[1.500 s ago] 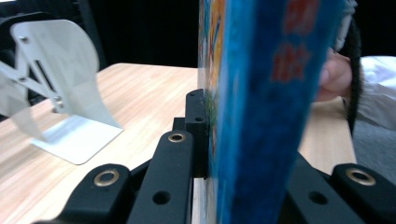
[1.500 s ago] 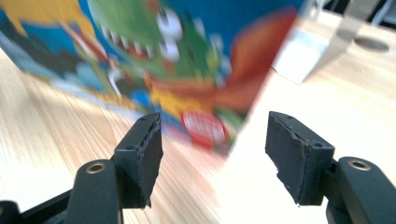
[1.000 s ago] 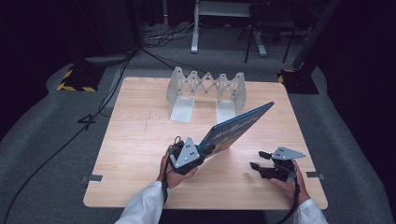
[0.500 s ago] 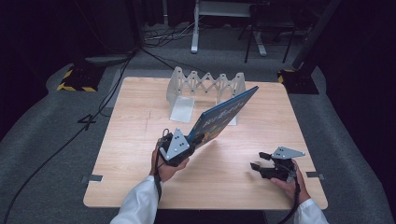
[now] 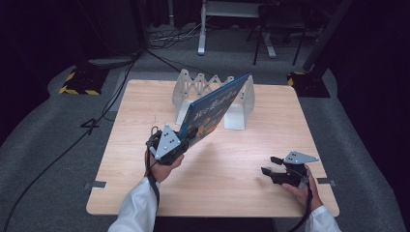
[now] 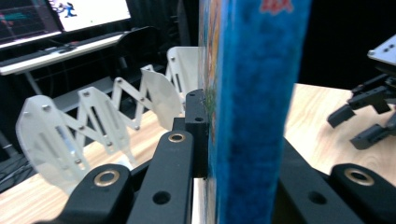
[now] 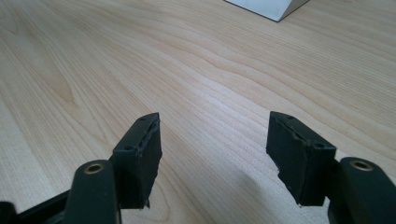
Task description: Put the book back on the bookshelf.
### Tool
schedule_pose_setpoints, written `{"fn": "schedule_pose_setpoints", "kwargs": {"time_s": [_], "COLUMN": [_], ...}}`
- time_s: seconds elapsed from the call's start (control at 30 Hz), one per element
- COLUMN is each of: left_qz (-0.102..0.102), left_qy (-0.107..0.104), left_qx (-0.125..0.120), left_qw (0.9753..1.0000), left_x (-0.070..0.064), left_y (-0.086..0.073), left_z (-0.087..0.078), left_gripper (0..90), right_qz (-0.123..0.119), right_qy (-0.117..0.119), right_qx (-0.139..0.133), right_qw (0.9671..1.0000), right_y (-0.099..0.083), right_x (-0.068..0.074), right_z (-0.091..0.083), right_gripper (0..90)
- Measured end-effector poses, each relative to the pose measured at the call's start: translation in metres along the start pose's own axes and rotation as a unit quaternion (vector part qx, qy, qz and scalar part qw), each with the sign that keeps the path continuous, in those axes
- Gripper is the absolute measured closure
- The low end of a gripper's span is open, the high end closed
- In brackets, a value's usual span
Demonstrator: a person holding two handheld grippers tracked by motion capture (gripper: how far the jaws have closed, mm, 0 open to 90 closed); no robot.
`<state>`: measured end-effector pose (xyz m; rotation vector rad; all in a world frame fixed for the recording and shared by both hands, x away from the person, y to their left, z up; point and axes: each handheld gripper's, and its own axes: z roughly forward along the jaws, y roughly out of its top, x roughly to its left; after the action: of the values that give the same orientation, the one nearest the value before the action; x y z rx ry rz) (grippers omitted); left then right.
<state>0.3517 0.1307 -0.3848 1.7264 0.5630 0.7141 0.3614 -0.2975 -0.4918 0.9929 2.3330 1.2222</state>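
A blue picture book [image 5: 212, 107] is held up off the table, tilted, its far corner over the white accordion rack [image 5: 188, 87]. My left gripper [image 5: 180, 141] is shut on the book's near lower corner. In the left gripper view the blue book [image 6: 252, 93] stands edge-on between the black jaws, with the folding rack [image 6: 93, 121] behind it. My right gripper [image 5: 270, 165] rests low at the table's front right, open, with bare wood between its fingers [image 7: 140, 154].
The wooden table [image 5: 145, 111] carries the rack at its back middle. A white rack foot [image 7: 266, 7] shows at the top of the right gripper view. Black stands with yellow-striped bases [image 5: 80, 82] and cables lie on the grey floor around the table.
My left gripper has carried the book leftward and toward the rack, lifting its far end higher. The right gripper has stayed in place, open.
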Motion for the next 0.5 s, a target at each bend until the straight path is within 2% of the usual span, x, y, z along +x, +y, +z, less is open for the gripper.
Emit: {"fn": "schedule_pose_setpoints", "kwargs": {"time_s": [0.17, 0.27, 0.4, 0.5], "left_qz": [-0.006, -0.007, -0.019, -0.017], "left_qy": [0.013, 0.024, 0.038, 0.052], "left_qx": [-0.004, -0.003, -0.013, -0.009], "left_qw": [0.9999, 0.9997, 0.9990, 0.9985], "left_x": [0.007, 0.013, 0.021, 0.027], "left_y": [0.001, 0.002, 0.002, 0.002], "left_z": [-0.003, -0.004, -0.006, -0.008], "left_gripper": [83.2, 83.1, 83.2, 83.1], "right_qz": [-0.002, -0.006, -0.010, -0.014], "right_qy": [0.002, 0.012, 0.017, 0.023], "right_qx": [-0.003, -0.007, 0.005, 0.011], "right_qw": [1.0000, 0.9999, 0.9998, 0.9996], "right_y": [0.000, 0.000, -0.002, -0.002], "right_x": [-0.001, -0.001, -0.001, -0.001], "right_z": [-0.001, -0.002, 0.000, 0.002], "right_gripper": [33.3, 29.6, 27.7, 27.5]}}
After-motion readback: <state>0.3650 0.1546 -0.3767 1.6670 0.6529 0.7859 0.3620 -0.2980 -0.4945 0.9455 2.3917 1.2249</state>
